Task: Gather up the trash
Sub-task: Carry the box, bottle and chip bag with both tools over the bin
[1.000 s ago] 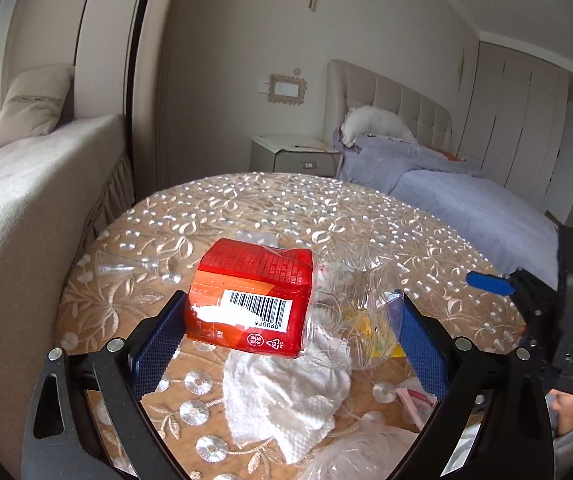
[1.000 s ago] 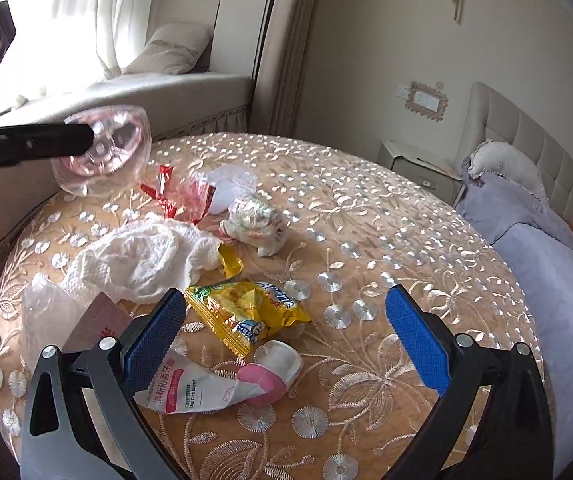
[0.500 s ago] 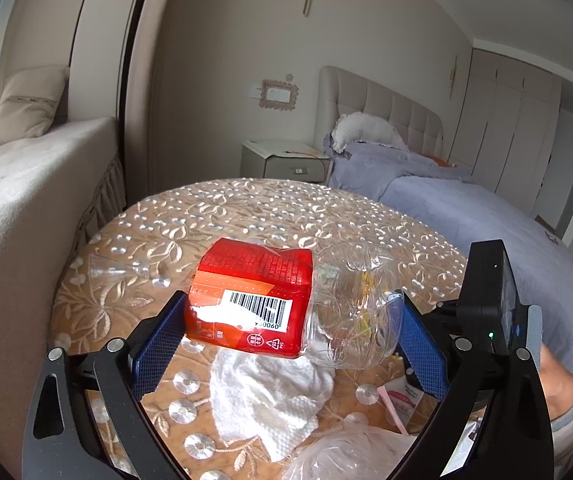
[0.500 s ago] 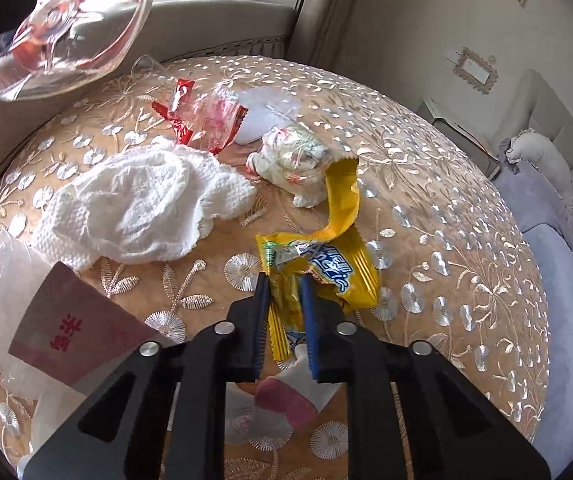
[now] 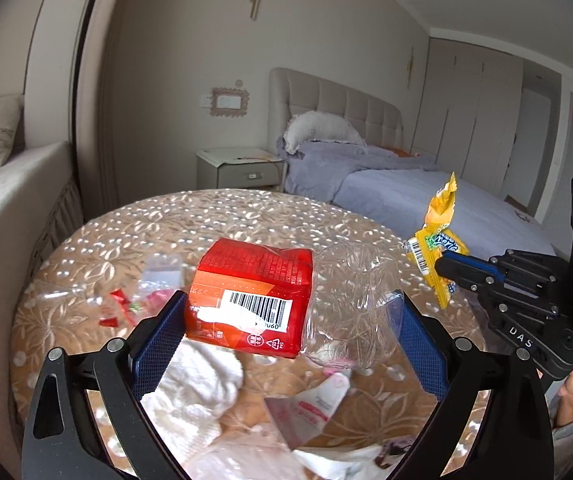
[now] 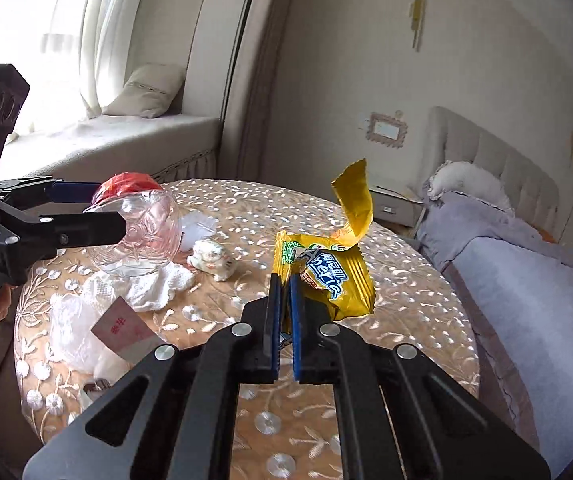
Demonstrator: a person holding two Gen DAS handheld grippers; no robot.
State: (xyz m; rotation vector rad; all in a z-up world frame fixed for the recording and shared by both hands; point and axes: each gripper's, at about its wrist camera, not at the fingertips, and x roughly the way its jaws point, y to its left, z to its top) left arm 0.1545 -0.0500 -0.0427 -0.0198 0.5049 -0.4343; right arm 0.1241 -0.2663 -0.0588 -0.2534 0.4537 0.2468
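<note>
The right gripper (image 6: 282, 280) has its jaws pinched tight on a yellow snack wrapper (image 6: 328, 276), which hangs clear above the bench (image 6: 406, 304) at the centre of the right wrist frame, its torn strip curling upward. In the left wrist frame the same wrapper (image 5: 436, 248) shows at the right edge.

The left gripper (image 5: 286, 320) clamps a crushed clear plastic bottle (image 5: 350, 300) with a red label (image 5: 254, 292) across its jaws, held above the bench at the frame's centre.

Below it on the round embroidered bench lie a white crumpled tissue (image 6: 142, 284), a small crumpled wrapper (image 6: 214, 258), a red-printed paper packet (image 6: 122, 330) on clear plastic film, and red candy wrappers (image 5: 118, 308) at left.

A bed (image 6: 526, 264) stands at the right.
</note>
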